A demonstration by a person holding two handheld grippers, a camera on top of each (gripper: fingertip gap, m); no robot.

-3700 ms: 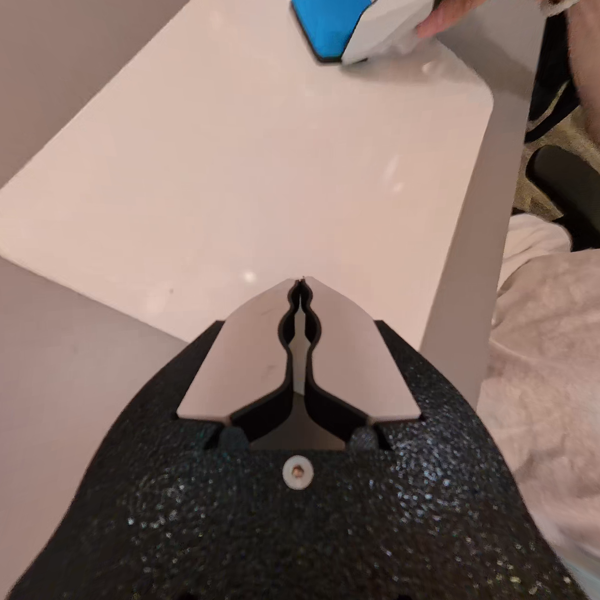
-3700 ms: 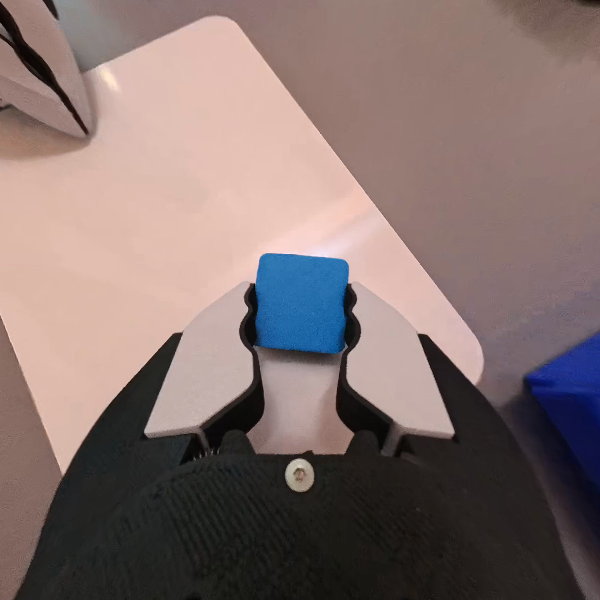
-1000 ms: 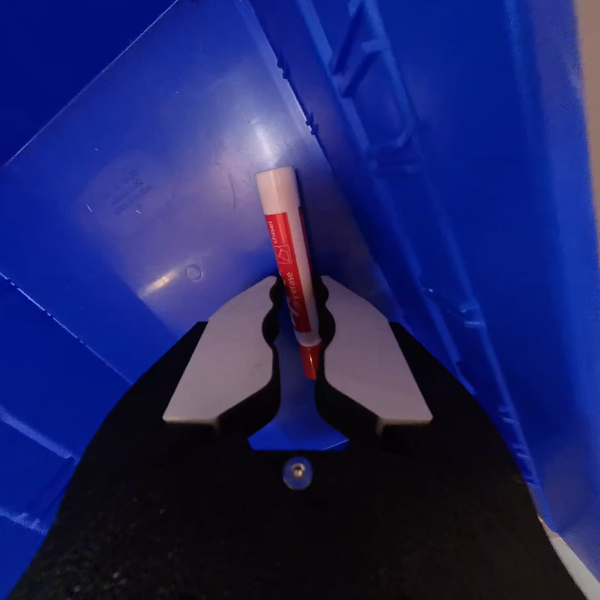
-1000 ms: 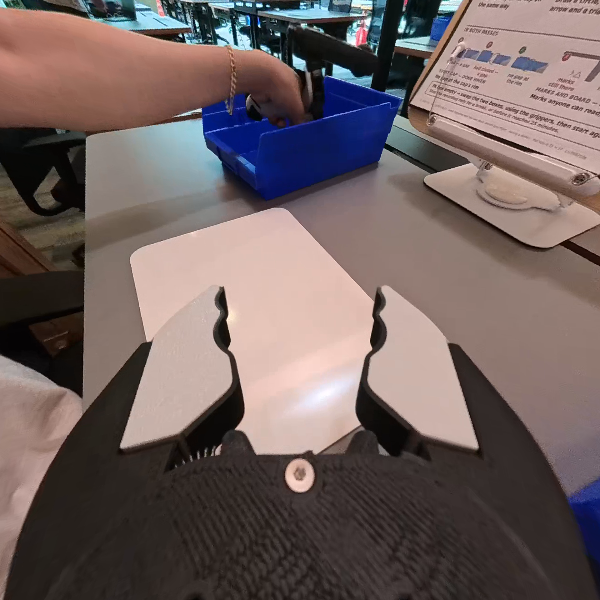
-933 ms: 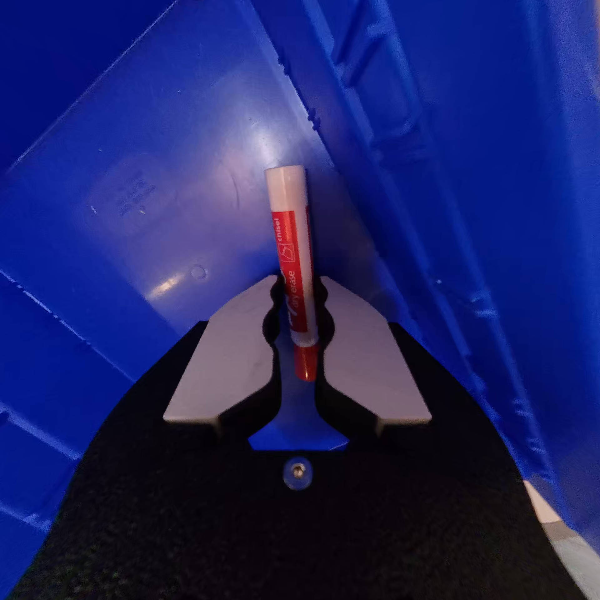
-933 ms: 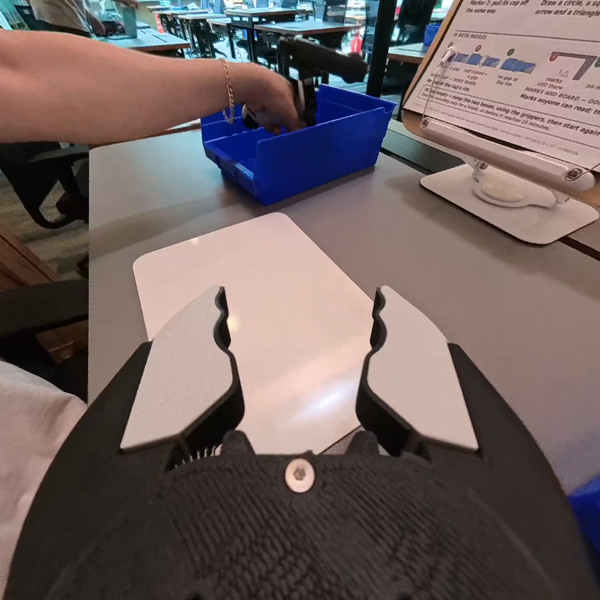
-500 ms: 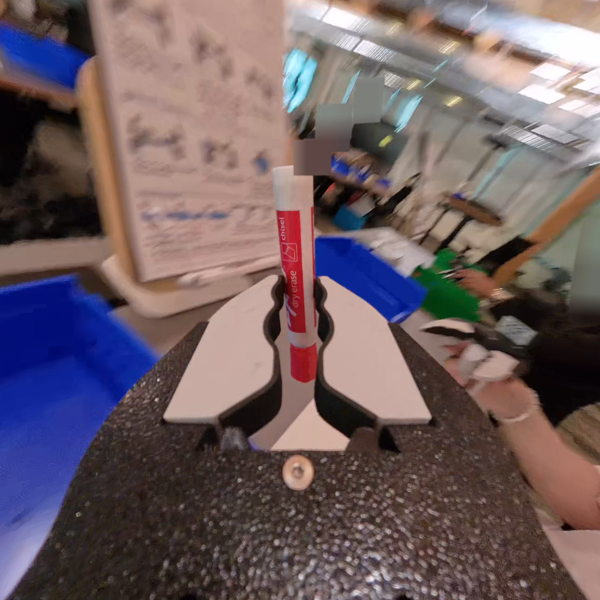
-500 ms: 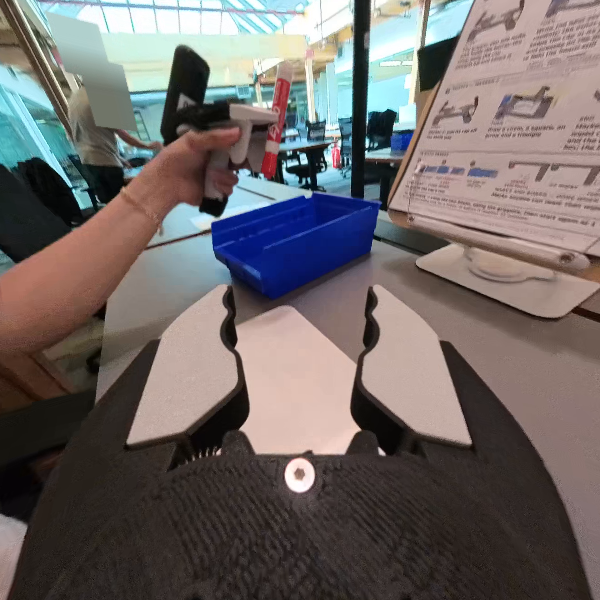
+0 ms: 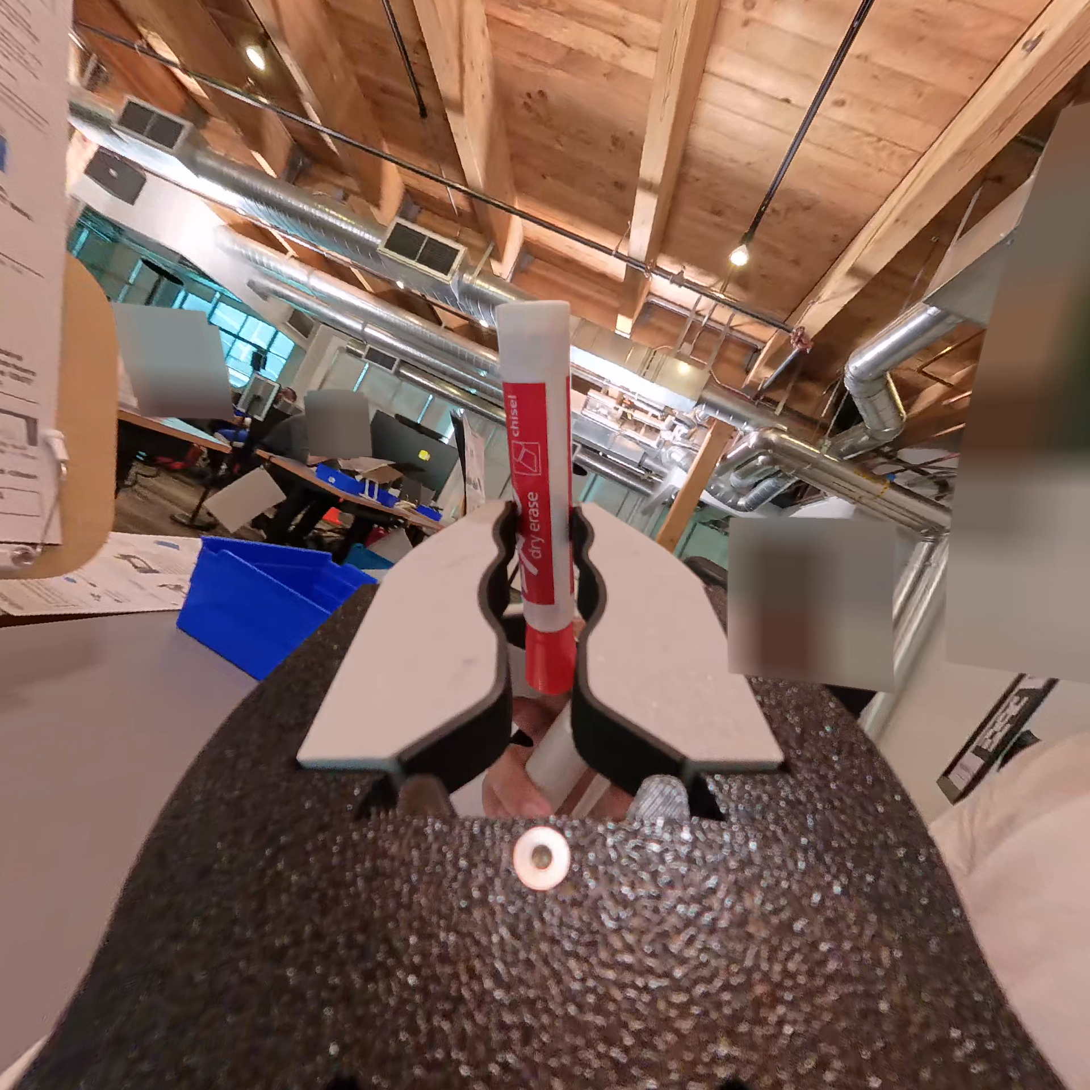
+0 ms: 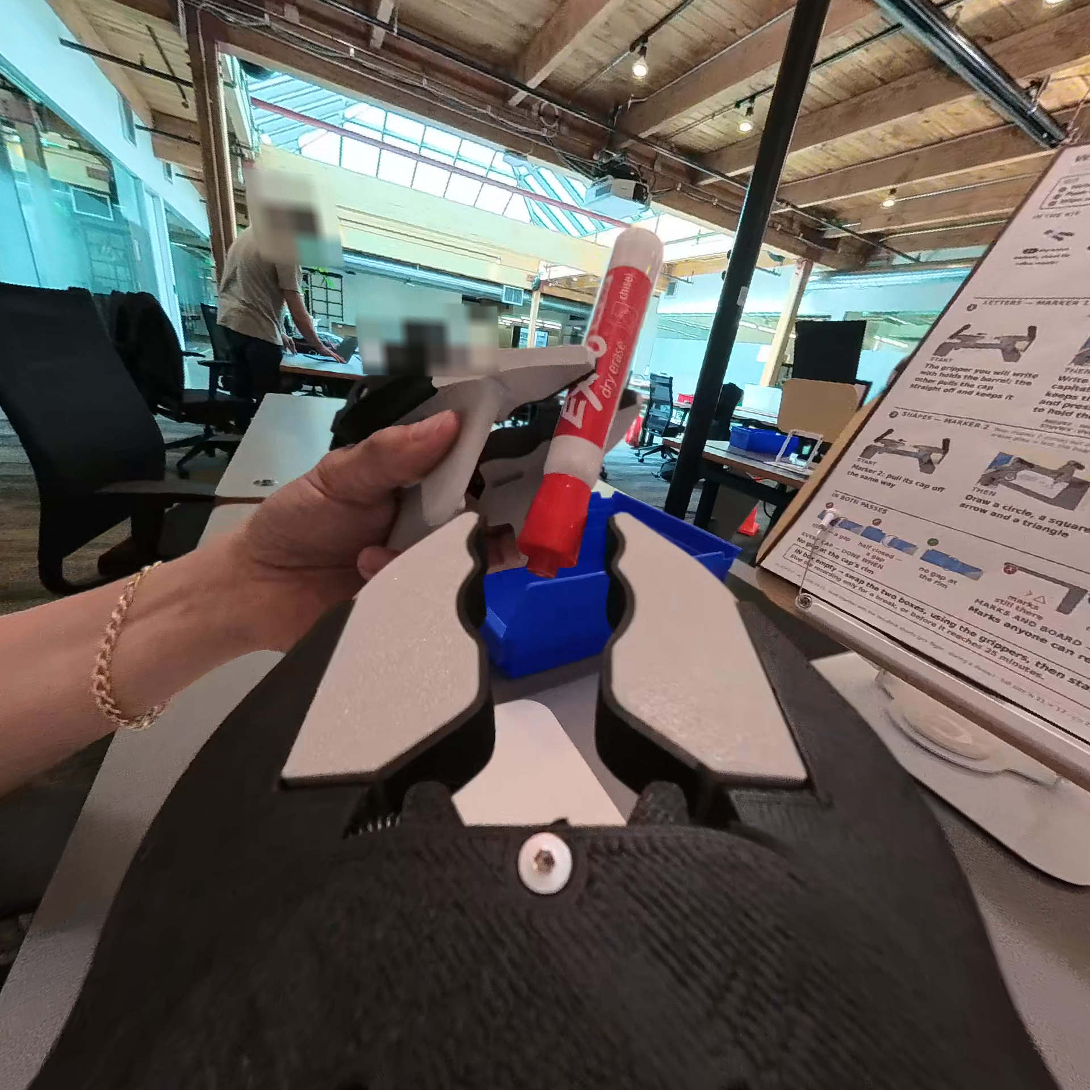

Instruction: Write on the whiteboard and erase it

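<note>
A: What has the left gripper (image 9: 541, 525) got?

B: Its two grey fingers are clamped on the barrel of a red-and-white marker (image 9: 539, 489). In the left wrist view the marker's long axis runs straight along the fingers, white butt end far out toward the ceiling beams, red cap (image 9: 550, 659) back toward the gripper body.

A: And from the other camera?

B: The marker (image 10: 596, 395) is raised in the air and tilted, white end up and to the right, red cap (image 10: 557, 525) down and to the left. The cap end hangs just at the tips of the right gripper (image 10: 545, 534), whose jaws stand apart and hold nothing.

A: The hand's pose?

B: A hand (image 10: 330, 513) with a chain bracelet (image 10: 118, 649) comes in from the left, fingers wrapped around the left gripper's handle, forearm roughly level.

A: Anything hard to see?

B: Whether the cap actually lies between the right fingertips or beyond them I can't tell. Only a strip of the whiteboard (image 10: 531, 761) shows between the right fingers, lying on the grey table (image 10: 1032, 944). A blue bin (image 10: 548, 619) sits behind, partly hidden by the fingers. An instruction sheet on a stand (image 10: 955, 472) is cut off at the right edge.
</note>
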